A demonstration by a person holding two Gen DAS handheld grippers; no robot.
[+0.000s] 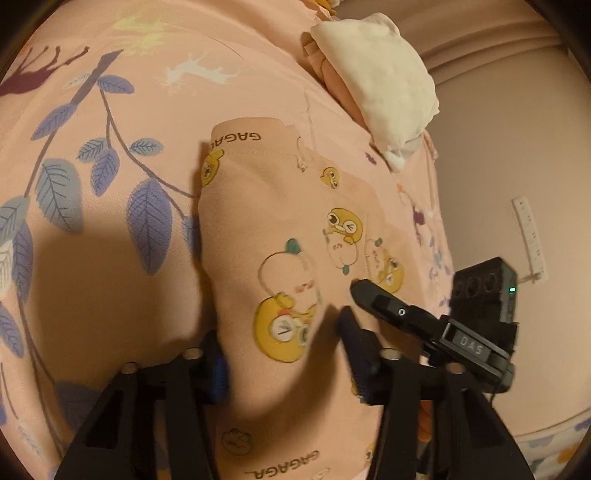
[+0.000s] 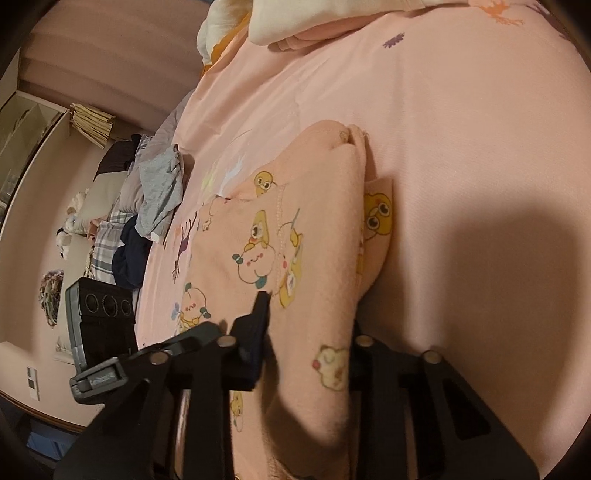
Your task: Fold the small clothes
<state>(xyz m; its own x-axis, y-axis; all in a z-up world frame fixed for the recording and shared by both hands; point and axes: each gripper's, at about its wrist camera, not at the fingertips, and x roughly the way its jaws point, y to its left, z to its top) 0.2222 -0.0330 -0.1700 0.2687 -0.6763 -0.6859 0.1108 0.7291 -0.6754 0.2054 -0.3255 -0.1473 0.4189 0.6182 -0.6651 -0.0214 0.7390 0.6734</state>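
Note:
A small pink garment [image 1: 295, 221] printed with yellow cartoon figures lies on the pink bedspread [image 1: 110, 110], partly folded into a thick strip. My left gripper [image 1: 284, 354] straddles its near end and is shut on the bunched fabric, one pad at the garment's left edge and the other on top. In the right wrist view the same garment [image 2: 314, 221] rises in a fold between the fingers of my right gripper [image 2: 306, 350], which is shut on it. The right gripper's fingertip [image 1: 364, 291] rests on the cloth just beside my left one.
A stack of cream and pink folded cloth [image 1: 384, 85] sits at the far side of the bed [image 2: 295, 18]. Grey, plaid and dark clothes [image 2: 155, 192] are heaped along the bed's left edge. The bedspread [image 2: 480, 147] lies flat to the right.

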